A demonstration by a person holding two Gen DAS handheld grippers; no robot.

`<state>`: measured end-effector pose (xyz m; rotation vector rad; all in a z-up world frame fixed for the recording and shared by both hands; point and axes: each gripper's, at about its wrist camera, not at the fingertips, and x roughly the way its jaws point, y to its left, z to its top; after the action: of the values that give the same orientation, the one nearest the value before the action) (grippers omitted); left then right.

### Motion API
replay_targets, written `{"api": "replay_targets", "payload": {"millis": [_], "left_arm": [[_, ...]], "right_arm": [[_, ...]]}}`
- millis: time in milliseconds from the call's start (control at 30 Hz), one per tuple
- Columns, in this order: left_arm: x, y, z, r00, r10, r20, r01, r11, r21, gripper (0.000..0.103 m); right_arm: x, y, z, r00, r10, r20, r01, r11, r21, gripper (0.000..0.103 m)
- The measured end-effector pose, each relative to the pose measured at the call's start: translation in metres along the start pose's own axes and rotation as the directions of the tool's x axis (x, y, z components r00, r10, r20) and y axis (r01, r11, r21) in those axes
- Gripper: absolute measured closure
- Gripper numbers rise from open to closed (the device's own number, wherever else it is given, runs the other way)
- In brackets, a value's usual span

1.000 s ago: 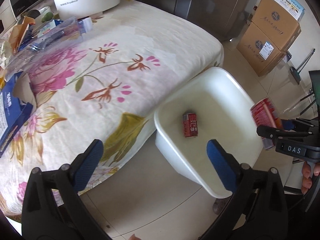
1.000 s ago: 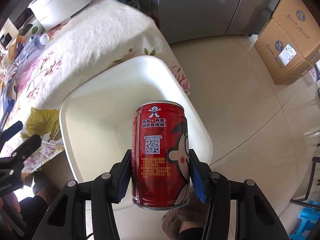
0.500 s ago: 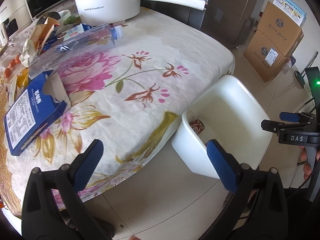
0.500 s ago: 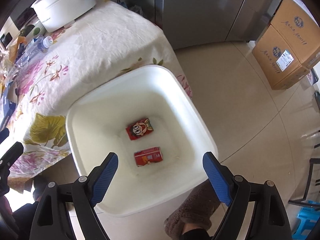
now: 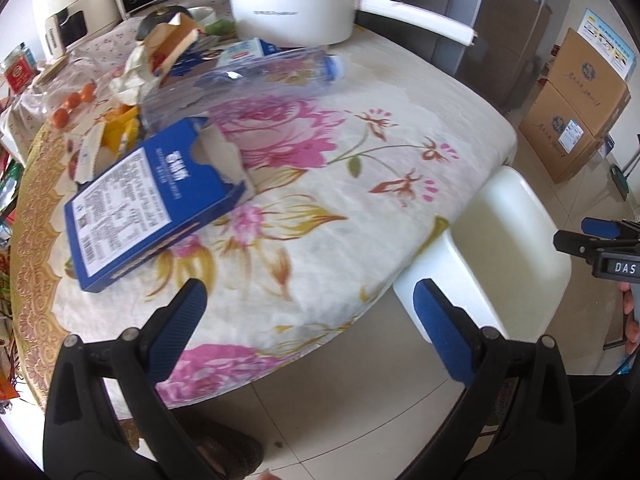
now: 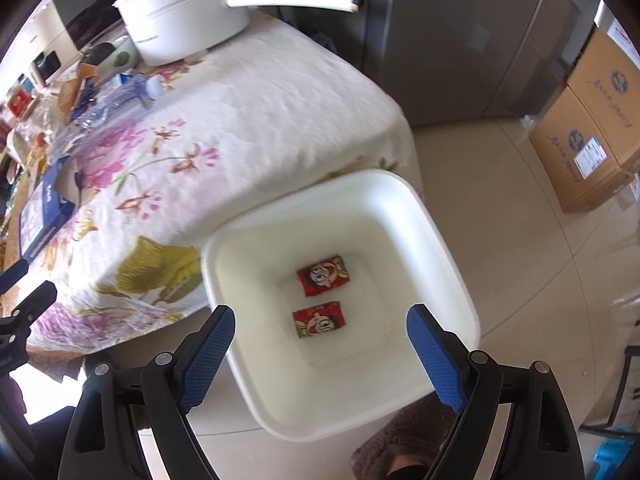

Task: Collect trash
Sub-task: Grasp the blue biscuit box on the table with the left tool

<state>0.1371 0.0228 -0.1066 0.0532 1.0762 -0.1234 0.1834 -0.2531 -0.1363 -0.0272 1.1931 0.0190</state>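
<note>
A white bin stands on the floor beside the table; it also shows in the left wrist view. Two red cans lie on its bottom, one farther and one nearer. My right gripper is open and empty above the bin. My left gripper is open and empty over the table's near edge. On the table lie a torn blue box, a clear plastic bottle and crumpled wrappers.
A floral tablecloth covers the table. A white pot with a long handle stands at the back. Cardboard boxes are stacked on the floor at right. A grey fridge stands behind the table.
My right gripper opened and dropped its red can into the bin, where it lies by the other can. My left gripper swung left from the bin toward the table.
</note>
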Motion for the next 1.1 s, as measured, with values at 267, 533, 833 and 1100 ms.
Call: {"api": "replay_targets", "payload": {"millis": [267, 533, 833, 1100], "left_arm": [[-0.007, 0.041, -0.002, 0.997, 0.068, 0.024, -0.07, 0.995, 0.071, 0.001], [0.008, 0.088, 0.016, 0.998, 0.063, -0.019, -0.054, 0.955, 0.293, 0.0], [0.042, 0.125, 0.048, 0.995, 0.066, -0.069, -0.026, 0.884, 0.466, 0.0], [0.072, 0.126, 0.055, 0.988, 0.04, -0.149, 0.05, 0.829, 0.557, 0.0]], "right_arm": [[-0.003, 0.035, 0.011, 0.999, 0.02, 0.036, -0.019, 0.999, -0.045, 0.014], [-0.001, 0.059, 0.017, 0.998, 0.022, 0.054, -0.017, 0.996, -0.087, 0.014], [-0.005, 0.077, 0.022, 0.996, 0.062, 0.061, -0.054, 0.99, -0.131, 0.014], [-0.008, 0.082, 0.015, 0.996, 0.082, 0.043, -0.073, 0.983, -0.166, 0.014]]}}
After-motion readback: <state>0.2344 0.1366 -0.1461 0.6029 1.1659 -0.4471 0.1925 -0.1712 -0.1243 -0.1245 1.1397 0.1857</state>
